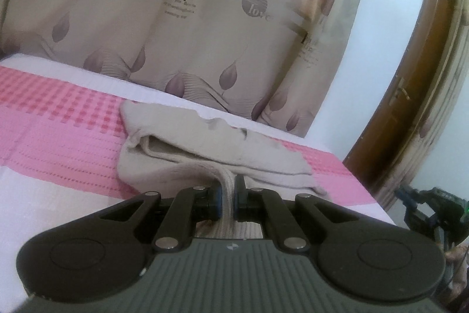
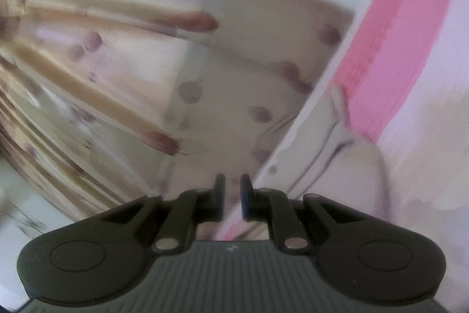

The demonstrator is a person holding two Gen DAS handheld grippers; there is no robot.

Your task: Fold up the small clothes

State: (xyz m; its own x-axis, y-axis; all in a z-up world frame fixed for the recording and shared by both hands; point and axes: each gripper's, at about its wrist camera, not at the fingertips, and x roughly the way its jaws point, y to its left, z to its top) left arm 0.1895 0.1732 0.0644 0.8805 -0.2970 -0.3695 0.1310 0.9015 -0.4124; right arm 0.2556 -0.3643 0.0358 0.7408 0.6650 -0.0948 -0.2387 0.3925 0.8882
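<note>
A beige knitted garment (image 1: 205, 148) lies partly folded on the pink-and-white bed cover (image 1: 58, 137). My left gripper (image 1: 228, 192) is shut on its ribbed near edge, which rises from the bed into the pads. My right gripper (image 1: 410, 195) shows at the right edge of the left wrist view, off the bed's side and apart from the garment. In its own blurred, tilted view the right gripper (image 2: 232, 195) has its fingers close together, and I make out no cloth between them. A pale cloth shape (image 2: 351, 166) lies to its right on the bed.
A patterned beige curtain (image 1: 176, 19) hangs just behind the bed's far edge. A white wall and a brown door (image 1: 410, 93) stand to the right. The bed's pink band (image 2: 390, 49) runs up the right of the right wrist view.
</note>
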